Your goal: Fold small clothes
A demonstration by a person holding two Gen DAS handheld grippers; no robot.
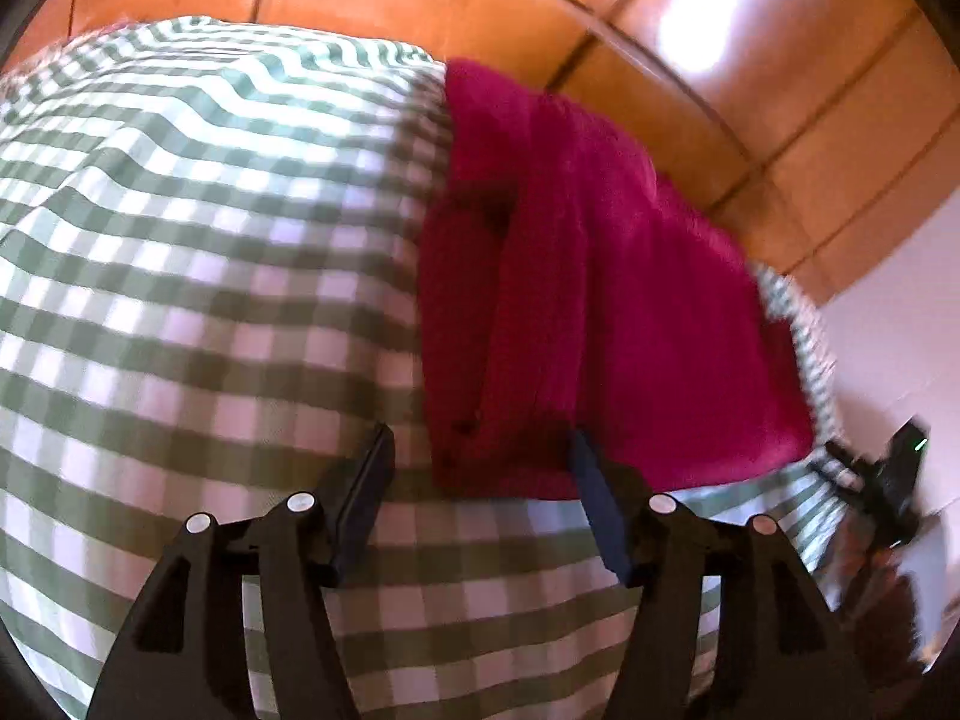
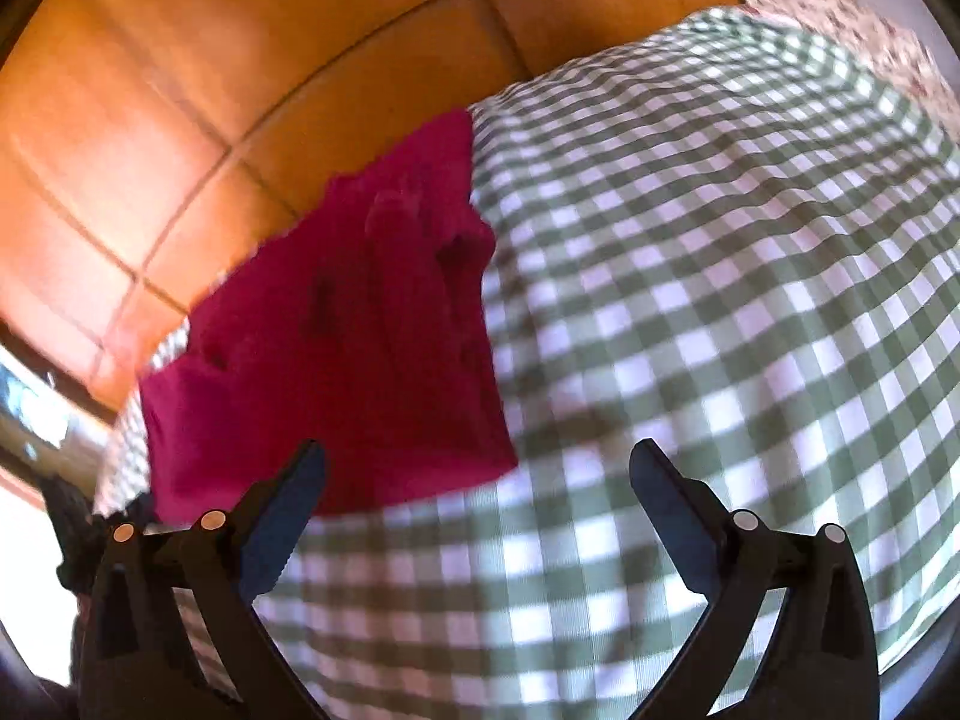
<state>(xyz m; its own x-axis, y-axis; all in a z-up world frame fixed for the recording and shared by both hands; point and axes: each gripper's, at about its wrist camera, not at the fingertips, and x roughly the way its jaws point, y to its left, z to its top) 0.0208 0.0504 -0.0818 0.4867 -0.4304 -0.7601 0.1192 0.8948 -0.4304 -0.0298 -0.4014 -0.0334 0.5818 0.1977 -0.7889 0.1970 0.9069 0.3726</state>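
Observation:
A magenta garment (image 1: 576, 276) lies flattened on a green-and-white checked cloth (image 1: 198, 252), with lengthwise folds and small dark buttons near its near edge. My left gripper (image 1: 480, 450) is open and empty, its jaws astride the garment's near left corner just above it. In the right wrist view the garment (image 2: 336, 348) lies at the left on the checked cloth (image 2: 720, 300). My right gripper (image 2: 474, 462) is open wide and empty, just short of the garment's near right corner. Both views are blurred.
Orange tiled floor (image 1: 750, 90) lies beyond the cloth's far edge, also in the right wrist view (image 2: 150, 120). A floral fabric (image 2: 870, 30) shows at the far right. The other gripper (image 1: 882, 480) appears at the right edge of the left view.

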